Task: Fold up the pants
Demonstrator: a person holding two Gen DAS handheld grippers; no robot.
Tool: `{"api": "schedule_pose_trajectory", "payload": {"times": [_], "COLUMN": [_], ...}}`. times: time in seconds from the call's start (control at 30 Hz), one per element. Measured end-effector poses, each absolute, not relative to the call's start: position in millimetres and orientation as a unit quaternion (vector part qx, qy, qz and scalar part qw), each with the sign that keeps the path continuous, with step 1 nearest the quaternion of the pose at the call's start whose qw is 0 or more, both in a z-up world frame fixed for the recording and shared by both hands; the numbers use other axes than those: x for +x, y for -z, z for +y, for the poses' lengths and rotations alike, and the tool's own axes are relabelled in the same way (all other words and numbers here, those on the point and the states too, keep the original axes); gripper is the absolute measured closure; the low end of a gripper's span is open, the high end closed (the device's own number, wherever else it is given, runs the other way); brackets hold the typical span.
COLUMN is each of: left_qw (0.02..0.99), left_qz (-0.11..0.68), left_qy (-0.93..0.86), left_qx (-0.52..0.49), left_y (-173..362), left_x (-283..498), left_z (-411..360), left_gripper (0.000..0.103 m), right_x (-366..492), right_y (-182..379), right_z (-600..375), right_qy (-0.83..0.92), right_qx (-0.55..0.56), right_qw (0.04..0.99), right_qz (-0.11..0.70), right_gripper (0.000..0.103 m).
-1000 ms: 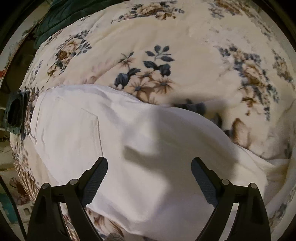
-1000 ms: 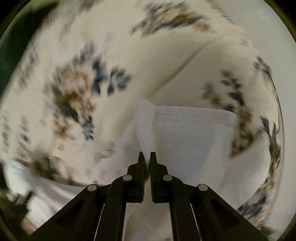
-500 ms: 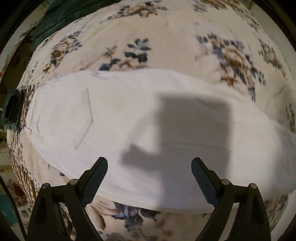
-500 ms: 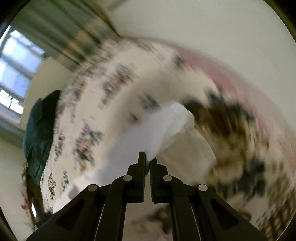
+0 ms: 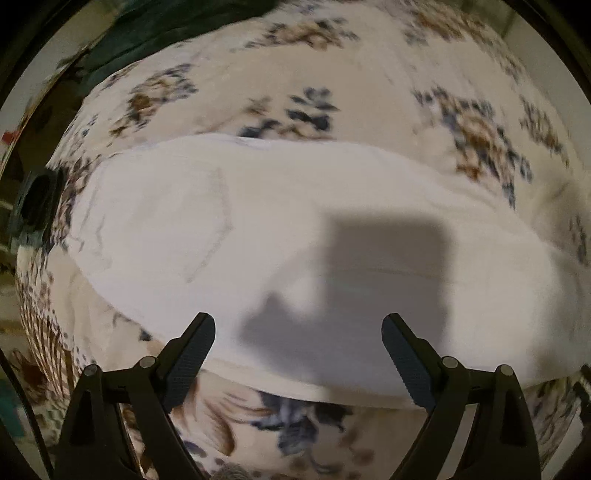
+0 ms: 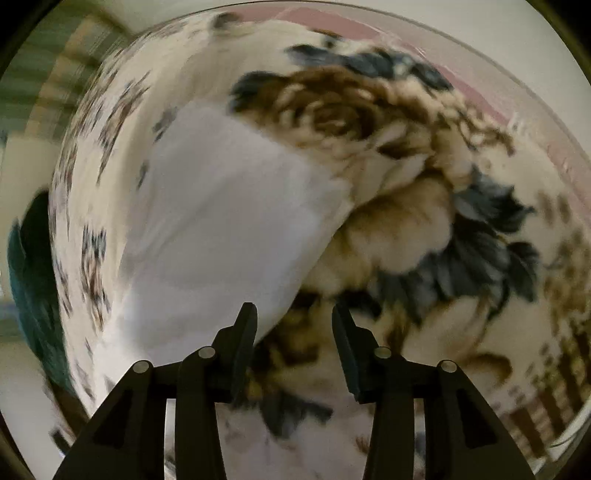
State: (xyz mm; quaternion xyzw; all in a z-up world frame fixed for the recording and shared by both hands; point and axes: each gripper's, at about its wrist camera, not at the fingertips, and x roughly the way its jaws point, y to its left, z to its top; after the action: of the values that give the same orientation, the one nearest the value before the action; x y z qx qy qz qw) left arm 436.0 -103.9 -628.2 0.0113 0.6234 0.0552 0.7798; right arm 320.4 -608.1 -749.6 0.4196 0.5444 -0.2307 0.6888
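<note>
As the right gripper (image 6: 294, 325) opens, releasing the white cotton pants (image 6: 221, 221) onto the floral fleece blanket (image 6: 424, 229), one fold is laid; the left gripper (image 5: 298, 341) hovers wide, empty.

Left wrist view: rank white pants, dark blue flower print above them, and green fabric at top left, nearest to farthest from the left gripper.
1. White pants, just ahead of the open left gripper, spread across the middle.
2. Dark blue flower print, on the blanket just beyond the pants' far edge.
3. Green fabric, at the far top-left edge.
</note>
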Motion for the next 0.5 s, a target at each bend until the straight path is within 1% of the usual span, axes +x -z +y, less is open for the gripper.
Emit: {"api": "schedule_pose_trajectory", "payload": {"times": [0.07, 0.1, 0.17, 0.27, 0.33, 0.37, 0.4, 0.47, 0.5], "left_qw": [0.782, 0.782, 0.779, 0.773, 0.765, 0.76, 0.752, 0.735, 0.731], "left_qz": [0.62, 0.619, 0.619, 0.617, 0.612, 0.612, 0.614, 0.617, 0.617], "left_qy": [-0.064, -0.07, -0.096, -0.122, -0.149, -0.162, -0.174, -0.194, -0.195], "left_qx": [-0.012, -0.018, -0.035, -0.08, -0.131, -0.148, -0.168, -0.204, -0.215], "left_y": [621.4, 619.2, 612.9, 607.9, 609.4, 612.7, 618.0, 630.6, 634.8], "left_x": [431.0, 430.2, 427.2, 425.7, 426.6, 427.8, 430.9, 437.4, 440.2], "left_z": [-77.2, -65.6, -25.1, 33.8, 87.2, 108.0, 132.3, 176.5, 187.4], "left_gripper": [0.011, 0.011, 0.011, 0.011, 0.011, 0.011, 0.011, 0.011, 0.012], "right_x": [330.0, 333.6, 347.9, 370.9, 385.4, 391.5, 397.1, 408.5, 411.2], "right_y": [735.9, 731.2, 729.0, 739.5, 750.5, 754.4, 758.1, 763.3, 764.9], "right_z": [-577.3, -561.0, -513.2, -446.6, -394.8, -375.7, -358.0, -322.0, -312.6], "right_qy": [0.214, 0.204, 0.153, 0.079, 0.044, 0.033, 0.022, 0.015, 0.014], "right_qx": [0.397, 0.393, 0.402, 0.439, 0.447, 0.449, 0.452, 0.457, 0.463], "right_qw": [0.709, 0.719, 0.733, 0.706, 0.686, 0.68, 0.674, 0.665, 0.664], "right_qz": [0.541, 0.536, 0.527, 0.55, 0.572, 0.579, 0.584, 0.59, 0.587], "right_gripper": [0.057, 0.044, 0.024, 0.024, 0.025, 0.031, 0.041, 0.046, 0.046]}}
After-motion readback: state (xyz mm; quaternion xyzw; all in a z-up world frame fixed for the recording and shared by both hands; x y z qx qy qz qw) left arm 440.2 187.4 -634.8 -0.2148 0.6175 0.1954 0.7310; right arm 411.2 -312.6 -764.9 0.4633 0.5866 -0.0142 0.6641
